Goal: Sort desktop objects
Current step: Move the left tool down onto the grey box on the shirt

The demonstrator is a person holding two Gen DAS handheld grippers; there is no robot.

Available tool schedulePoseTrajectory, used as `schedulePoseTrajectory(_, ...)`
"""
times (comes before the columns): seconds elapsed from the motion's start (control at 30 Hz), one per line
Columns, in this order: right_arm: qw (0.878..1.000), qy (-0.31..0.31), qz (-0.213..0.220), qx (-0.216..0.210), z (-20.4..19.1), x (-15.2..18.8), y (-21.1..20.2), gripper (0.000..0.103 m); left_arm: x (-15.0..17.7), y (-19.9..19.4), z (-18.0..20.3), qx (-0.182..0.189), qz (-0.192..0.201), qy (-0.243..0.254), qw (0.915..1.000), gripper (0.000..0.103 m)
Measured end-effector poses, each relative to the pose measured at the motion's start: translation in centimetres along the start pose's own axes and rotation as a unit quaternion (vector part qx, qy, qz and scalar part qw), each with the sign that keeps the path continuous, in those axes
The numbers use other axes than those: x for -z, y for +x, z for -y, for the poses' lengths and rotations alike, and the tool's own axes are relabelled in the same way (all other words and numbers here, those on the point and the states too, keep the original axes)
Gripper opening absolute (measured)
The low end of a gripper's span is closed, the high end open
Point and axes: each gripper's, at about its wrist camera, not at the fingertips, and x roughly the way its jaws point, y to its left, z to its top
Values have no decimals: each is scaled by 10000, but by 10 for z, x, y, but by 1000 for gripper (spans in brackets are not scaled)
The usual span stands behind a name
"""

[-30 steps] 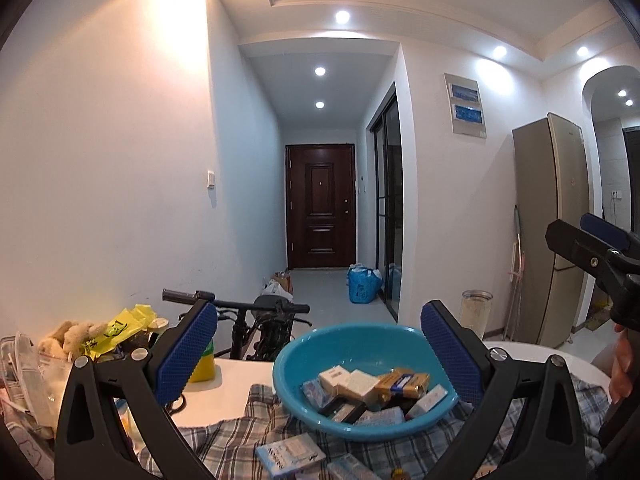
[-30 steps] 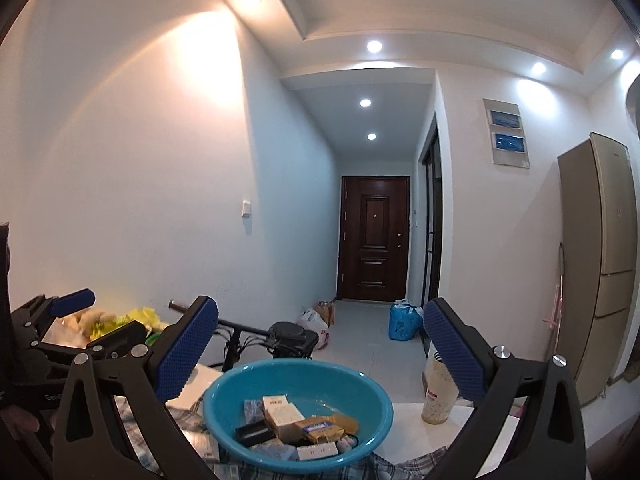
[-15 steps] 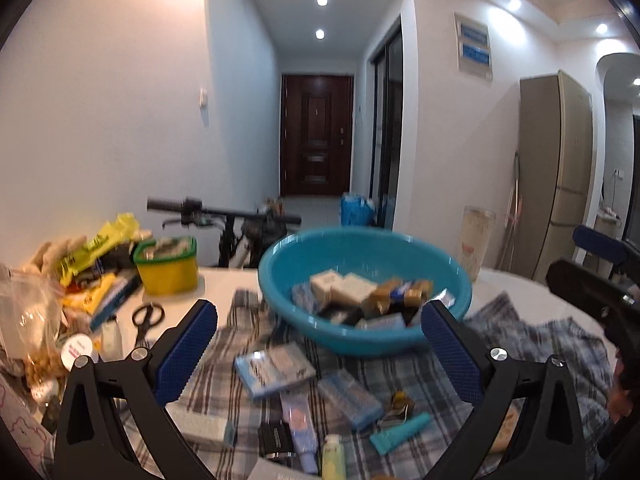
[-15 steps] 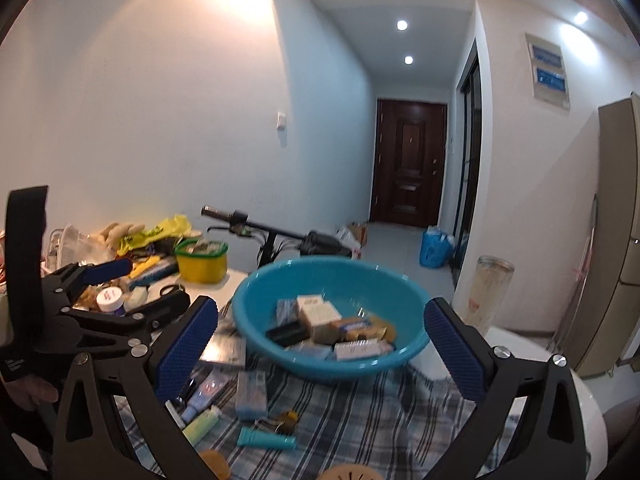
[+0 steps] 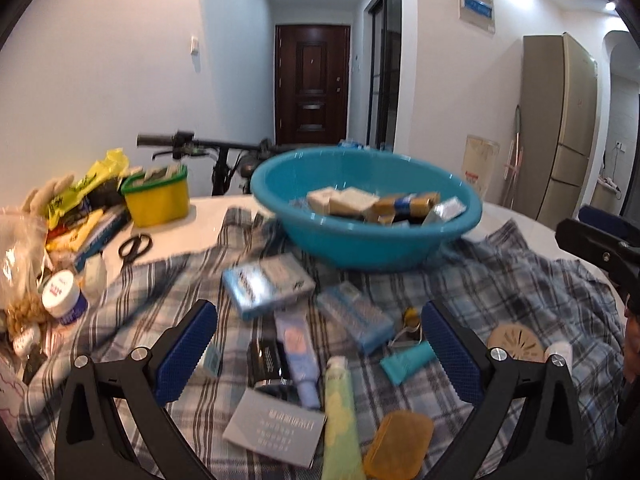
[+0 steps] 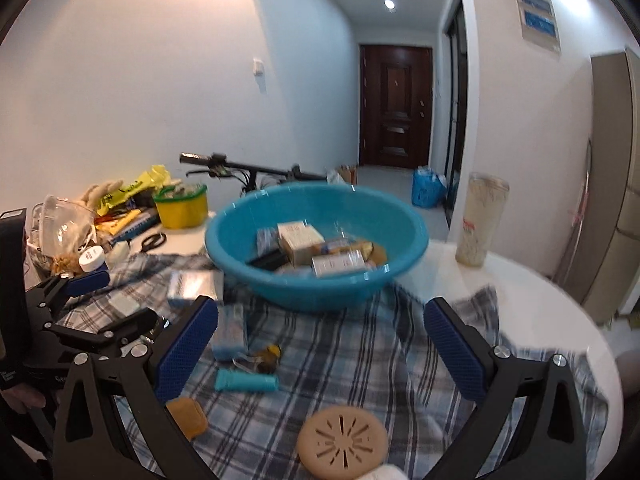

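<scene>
A teal basin (image 5: 366,216) holding several small boxes stands on a plaid cloth (image 5: 520,280); it also shows in the right wrist view (image 6: 316,240). Loose on the cloth lie a blue box (image 5: 266,282), tubes (image 5: 338,412), a teal tube (image 6: 246,382), an orange pad (image 5: 400,442) and a beige slotted disc (image 6: 342,436). My left gripper (image 5: 318,350) is open and empty above the tubes. My right gripper (image 6: 320,344) is open and empty above the cloth, in front of the basin.
A yellow tub (image 5: 158,196), scissors (image 5: 136,246), a white jar (image 5: 64,292) and bags clutter the table's left side. A tall cup (image 6: 482,220) stands on the round white table (image 6: 540,304) right of the basin. A bicycle handlebar (image 5: 180,142) is behind.
Both grippers have tilted down from the hallway toward the table, bringing the cloth and loose items into view. Both stay open.
</scene>
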Motion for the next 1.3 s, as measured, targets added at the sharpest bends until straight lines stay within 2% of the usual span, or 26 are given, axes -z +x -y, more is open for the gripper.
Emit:
schedulePoseTrajectory(0.13,9992,197,-345,-21,6,17,7,103,11,5,-5,-10,-195,-96,9998,103)
schedulePoseTrajectory(0.37,9950,117,-990,103,15,45,22,103,31,21,-6,-32,-722,-7,9974,103)
schedulePoseTrajectory(0.77,9897,279,-1400,55,24,65,34,103,54,43,-20,-144,-1404,-113,9899,103)
schedulePoseTrajectory(1.03,9875,341,-1535,98,30,72,38,102,58,46,-22,-112,-1559,2,9877,103)
schedulePoseTrajectory(1.1,9866,407,-1582,48,31,73,40,102,57,43,-22,-187,-1506,92,9884,103)
schedulePoseTrajectory(1.3,9855,428,-1640,-51,30,73,40,103,56,38,-34,-93,-1511,255,9881,103)
